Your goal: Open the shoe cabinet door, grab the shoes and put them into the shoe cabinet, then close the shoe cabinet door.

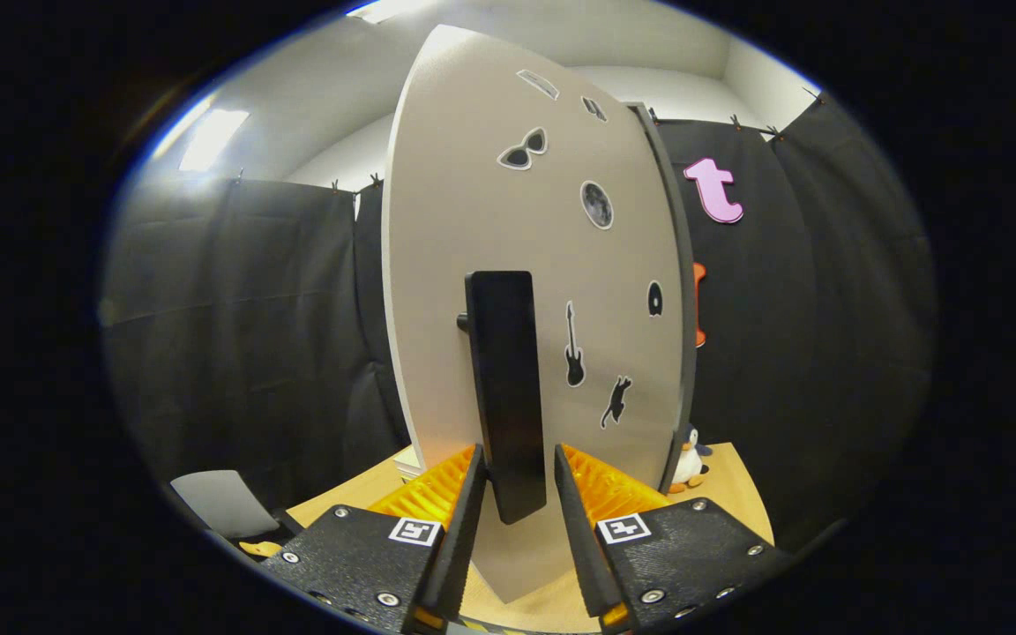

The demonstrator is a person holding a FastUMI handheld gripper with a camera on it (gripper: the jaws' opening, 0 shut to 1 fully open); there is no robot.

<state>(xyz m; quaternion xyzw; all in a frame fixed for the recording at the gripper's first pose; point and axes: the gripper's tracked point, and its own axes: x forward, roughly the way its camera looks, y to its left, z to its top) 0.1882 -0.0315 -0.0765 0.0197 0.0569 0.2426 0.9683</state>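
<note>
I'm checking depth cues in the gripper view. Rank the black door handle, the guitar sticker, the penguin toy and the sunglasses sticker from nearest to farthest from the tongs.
1. Black door handle: its lower end sits between the open fingers of the tongs.
2. Guitar sticker: on the door, just right of the handle.
3. Penguin toy: on the table past the door's right edge.
4. Sunglasses sticker: high on the door.

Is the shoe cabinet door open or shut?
Open, it seems: the door stands swung out, its far edge free against the booth wall. The gripper straddles the black handle; contact unclear.
</note>
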